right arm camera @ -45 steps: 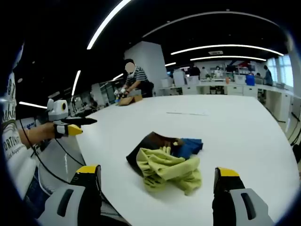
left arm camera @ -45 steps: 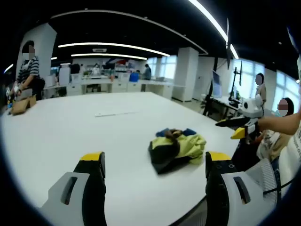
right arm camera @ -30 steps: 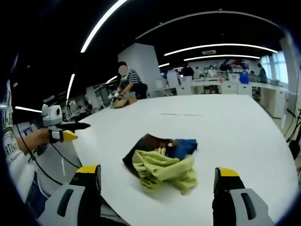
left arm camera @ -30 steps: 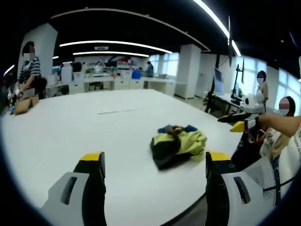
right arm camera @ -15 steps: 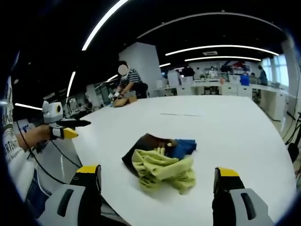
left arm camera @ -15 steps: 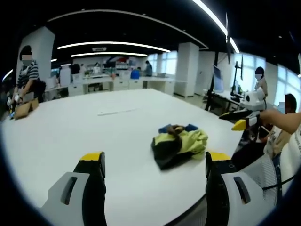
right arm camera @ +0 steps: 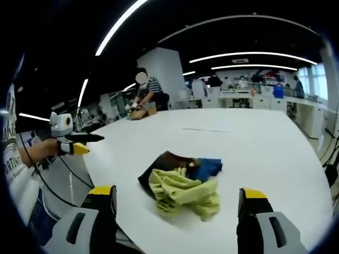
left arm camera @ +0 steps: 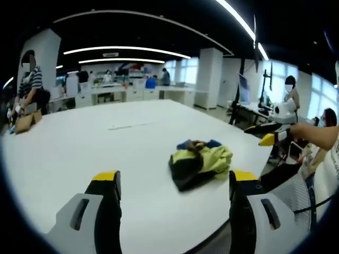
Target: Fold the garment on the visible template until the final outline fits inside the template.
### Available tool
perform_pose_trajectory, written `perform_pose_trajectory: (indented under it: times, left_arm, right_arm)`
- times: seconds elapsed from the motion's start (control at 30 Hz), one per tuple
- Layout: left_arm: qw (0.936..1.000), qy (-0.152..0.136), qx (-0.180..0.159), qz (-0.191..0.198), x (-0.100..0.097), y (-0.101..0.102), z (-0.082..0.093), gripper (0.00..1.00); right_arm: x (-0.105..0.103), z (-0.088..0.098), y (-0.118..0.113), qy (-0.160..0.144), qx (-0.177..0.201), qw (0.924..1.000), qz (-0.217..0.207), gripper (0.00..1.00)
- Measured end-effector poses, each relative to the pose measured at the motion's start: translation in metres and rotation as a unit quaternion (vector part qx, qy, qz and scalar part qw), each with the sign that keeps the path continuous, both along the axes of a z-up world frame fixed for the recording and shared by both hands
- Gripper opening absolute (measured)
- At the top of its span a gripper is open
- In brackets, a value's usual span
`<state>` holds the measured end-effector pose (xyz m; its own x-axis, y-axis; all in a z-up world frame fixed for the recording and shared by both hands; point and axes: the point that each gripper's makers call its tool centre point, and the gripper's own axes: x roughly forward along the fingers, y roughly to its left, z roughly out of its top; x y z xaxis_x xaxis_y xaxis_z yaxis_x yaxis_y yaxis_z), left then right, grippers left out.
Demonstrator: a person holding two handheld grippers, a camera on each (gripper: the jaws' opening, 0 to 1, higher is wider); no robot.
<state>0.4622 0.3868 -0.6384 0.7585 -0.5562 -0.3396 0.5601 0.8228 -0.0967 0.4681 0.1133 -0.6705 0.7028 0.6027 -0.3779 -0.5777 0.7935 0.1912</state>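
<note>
i see the garment (left arm camera: 199, 163) lying crumpled near the edge of the white bench (left arm camera: 79, 153), nothing folded yet, with my left tongs (left arm camera: 172, 185) and right tongs (right arm camera: 177, 201) both open, empty and short of it.

The left gripper (left arm camera: 174, 185) has two grey jaws with black inner faces, yellow tips and a dark slot in each grey shell. The right gripper (right arm camera: 176, 201) is built alike. Beside it, a white shirt (right arm camera: 9, 159) with dark lettering and thin black cables (right arm camera: 53, 185) show.
</note>
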Motion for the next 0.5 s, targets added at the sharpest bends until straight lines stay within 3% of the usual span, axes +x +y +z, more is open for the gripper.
perform_pose_trajectory:
  times: [0.27, 0.5]
  left_arm:
    - [0.9998, 0.003, 0.003, -0.020, 0.003, -0.007, 0.000, 0.75]
    - [0.9989, 0.005, -0.007, -0.045, 0.008, -0.019, 0.001, 0.70]
  right_arm:
    - [0.006, 0.004, 0.004, -0.006, 0.000, 0.9999, 0.014, 0.88]
    - [0.016, 0.005, 0.007, -0.005, 0.001, 0.9996, 0.027, 0.76]
